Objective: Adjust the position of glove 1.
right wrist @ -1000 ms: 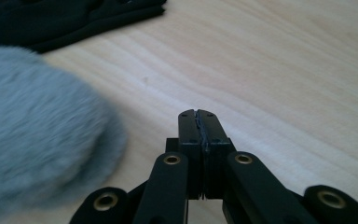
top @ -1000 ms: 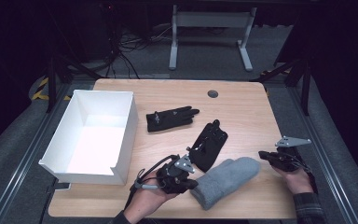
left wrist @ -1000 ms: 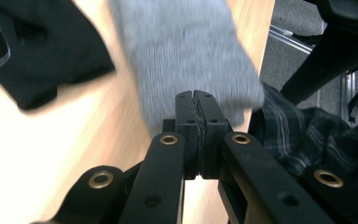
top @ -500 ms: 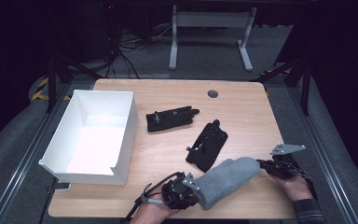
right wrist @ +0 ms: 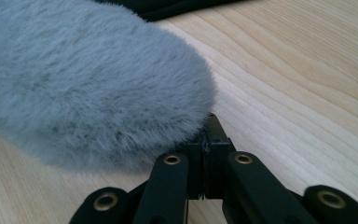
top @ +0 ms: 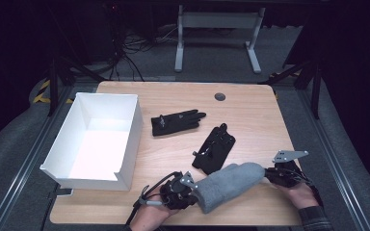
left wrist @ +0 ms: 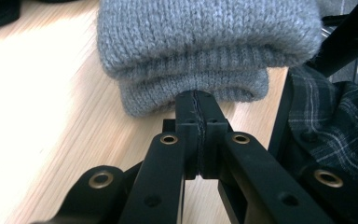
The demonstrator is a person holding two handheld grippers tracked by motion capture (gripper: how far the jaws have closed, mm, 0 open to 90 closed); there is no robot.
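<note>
Left gripper (top: 189,188) is clamped on the knit cuff of the grey mitten (top: 229,184); jaws pinched together in the left gripper view, cuff right at their tips. Right gripper (top: 274,175) is clenched on the fuzzy fingertip end. Mitten spans between the two, low over the table (top: 250,110). Two black gloves (top: 177,122) (top: 215,149) lie just beyond the grippers. White box (top: 127,139), beyond the left gripper, holds nothing. My read: grasp done, transfer and release into the box remain, likely gloves too.
</note>
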